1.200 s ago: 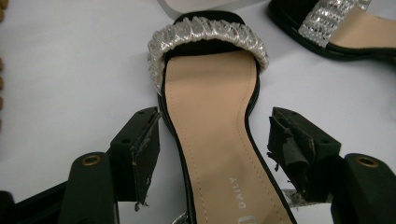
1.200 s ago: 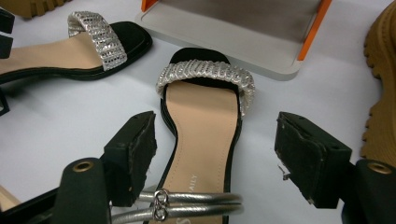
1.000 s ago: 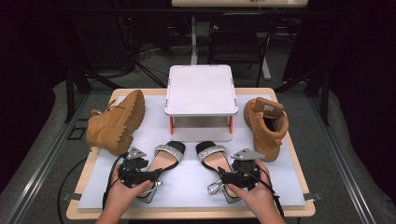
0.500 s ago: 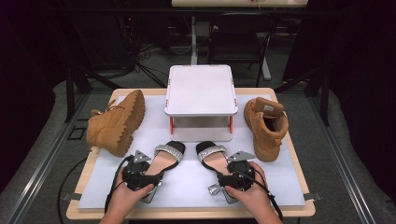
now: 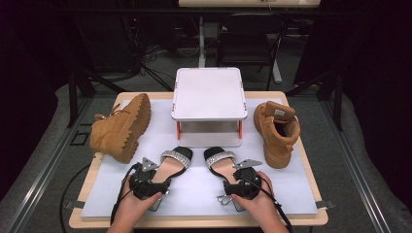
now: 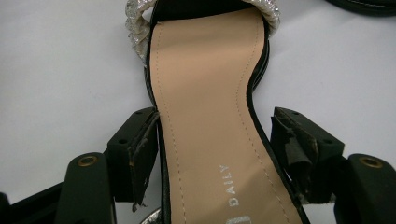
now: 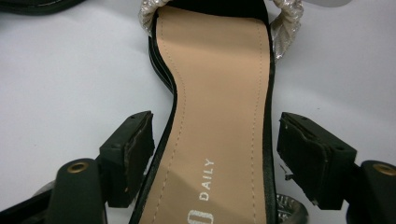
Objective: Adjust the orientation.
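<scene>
straddling each sandal [image 5: 171,167] [image 5: 221,163], both grippers [image 5: 156,174] [image 5: 232,175] stand open.

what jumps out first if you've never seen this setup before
Probably the pair of sandals at the near middle of the table, the left sandal and the right sandal, with the left gripper and right gripper each straddling one with open jaws. Next, the white raised stand at the back centre, flanked by a tan boot lying on its side at left and an upright tan boot at right.
</scene>
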Tool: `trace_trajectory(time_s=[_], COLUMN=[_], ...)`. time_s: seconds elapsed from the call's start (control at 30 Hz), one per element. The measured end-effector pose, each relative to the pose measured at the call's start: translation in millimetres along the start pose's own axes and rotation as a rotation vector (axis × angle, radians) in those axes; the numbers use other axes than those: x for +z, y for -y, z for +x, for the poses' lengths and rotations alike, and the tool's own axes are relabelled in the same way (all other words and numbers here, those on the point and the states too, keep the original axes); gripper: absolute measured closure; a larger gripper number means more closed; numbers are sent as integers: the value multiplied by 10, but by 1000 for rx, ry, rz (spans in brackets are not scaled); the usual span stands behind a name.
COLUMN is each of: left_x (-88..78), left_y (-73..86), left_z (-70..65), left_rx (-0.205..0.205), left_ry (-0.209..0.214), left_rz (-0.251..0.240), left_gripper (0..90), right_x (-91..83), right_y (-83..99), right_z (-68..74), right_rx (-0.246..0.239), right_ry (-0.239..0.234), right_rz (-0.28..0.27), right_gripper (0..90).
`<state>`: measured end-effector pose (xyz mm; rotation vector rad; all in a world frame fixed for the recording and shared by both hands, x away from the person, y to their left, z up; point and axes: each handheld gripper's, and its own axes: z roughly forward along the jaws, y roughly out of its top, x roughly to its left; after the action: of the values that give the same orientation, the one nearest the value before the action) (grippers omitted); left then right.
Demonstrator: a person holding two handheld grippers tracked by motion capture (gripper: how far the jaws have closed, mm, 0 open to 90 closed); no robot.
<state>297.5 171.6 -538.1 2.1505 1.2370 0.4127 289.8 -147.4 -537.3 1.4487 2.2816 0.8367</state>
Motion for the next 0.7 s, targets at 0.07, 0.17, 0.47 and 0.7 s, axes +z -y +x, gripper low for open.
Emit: trace_trajectory(time_s=[0.07,0.17,0.47,0.7], left_x=[0,4,8,6], left_y=[1,-2,-5,-1], left_z=[-11,-14,-24,-16], left_rx=[-1,3,-14,-25], left_ry=[-6,-14,-32,-25], left_rz=[1,0,1,-2], left_gripper=[327,331,358,364], right_x=[8,16,21,25], right_y=[-1,-5,-12,-12], right_z=[5,4,6,5], right_rx=[7,19,36,44], right_ry=[2,-2,-16,-17], right_rz=[2,7,25,26], right_gripper=[277,287,330,334])
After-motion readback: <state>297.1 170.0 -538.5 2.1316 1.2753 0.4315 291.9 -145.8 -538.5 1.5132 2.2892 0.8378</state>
